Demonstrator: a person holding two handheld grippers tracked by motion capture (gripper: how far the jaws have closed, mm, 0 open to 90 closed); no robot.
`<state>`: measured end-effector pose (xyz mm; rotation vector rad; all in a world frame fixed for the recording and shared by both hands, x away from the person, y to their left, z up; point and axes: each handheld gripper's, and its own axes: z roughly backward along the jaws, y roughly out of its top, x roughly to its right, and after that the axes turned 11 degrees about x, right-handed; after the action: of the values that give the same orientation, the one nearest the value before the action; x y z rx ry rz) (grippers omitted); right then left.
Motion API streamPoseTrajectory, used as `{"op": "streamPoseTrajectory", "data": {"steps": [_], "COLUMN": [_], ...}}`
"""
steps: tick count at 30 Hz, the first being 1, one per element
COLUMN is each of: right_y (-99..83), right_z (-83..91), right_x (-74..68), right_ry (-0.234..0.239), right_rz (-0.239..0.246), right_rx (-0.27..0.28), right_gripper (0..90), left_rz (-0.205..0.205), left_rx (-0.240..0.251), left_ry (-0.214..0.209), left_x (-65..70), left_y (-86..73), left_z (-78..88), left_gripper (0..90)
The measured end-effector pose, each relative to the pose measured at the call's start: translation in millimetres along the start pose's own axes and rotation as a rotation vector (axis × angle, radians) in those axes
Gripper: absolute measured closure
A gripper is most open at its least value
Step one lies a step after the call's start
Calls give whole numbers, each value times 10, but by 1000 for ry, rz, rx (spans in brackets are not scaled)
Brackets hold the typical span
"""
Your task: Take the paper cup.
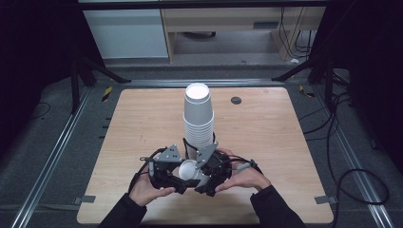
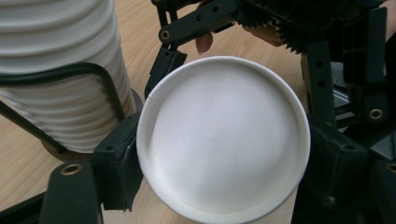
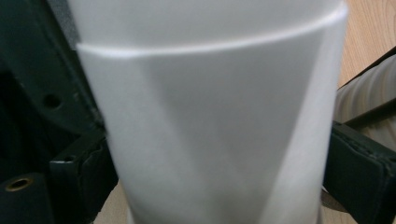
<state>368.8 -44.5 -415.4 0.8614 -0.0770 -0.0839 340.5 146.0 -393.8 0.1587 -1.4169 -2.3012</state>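
Lying on its side between both grippers, a single white paper cup (image 1: 189, 171) has its open mouth facing the left gripper (image 1: 167, 172) and its wall running toward the right gripper (image 1: 209, 173). In the left gripper view the round rim of this cup (image 2: 223, 139) sits squarely between the two black jaws, one pad touching the rim at each side, so the left gripper pinches the cup across its mouth. In the right gripper view the blurred white wall of the cup (image 3: 210, 121) rises between that gripper's own jaws, which press against it on either side, so the right gripper also grips the cup around its body. No print, brand or label can be read on the cup; its surface is plain white inside and out.

Just beyond the grippers, away from the person, a tall stack of nested white paper cups (image 1: 198, 118) stands upright on the light wooden bench (image 1: 266, 142). Seen from the left gripper, the ribbed rims of that stack (image 2: 65, 70) lie close beside its jaw, with a black cable looping across them. The stack likewise bears no legible writing. A person's hand (image 1: 147, 190) holds the left gripper, and the other hand (image 1: 247, 178) holds the right gripper, both low over the near part of the bench.
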Motion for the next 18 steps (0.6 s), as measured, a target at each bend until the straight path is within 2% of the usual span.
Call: {"op": "streamPoseTrajectory", "data": {"steps": [6,7,14,18], "right_y": [6,7,-12,-61], "right_z": [72,122,310,444], "right_x": [17,30,74,92], "right_ry": [-20,-38,-66,-100], "right_rz": [-13,-16,-46,-63], "right_rx": [27,39,94,127], "right_gripper": [44,41,42,42], "left_rz": [2,1,10,14], "left_rx": [15,20,39,50], "left_ry": [14,17,35,39], "left_x": [-17,-32,-96,-123], "left_y": [3,8,9,4], "left_z": [39,64,154,187], "left_gripper": [229,229,228,227]}}
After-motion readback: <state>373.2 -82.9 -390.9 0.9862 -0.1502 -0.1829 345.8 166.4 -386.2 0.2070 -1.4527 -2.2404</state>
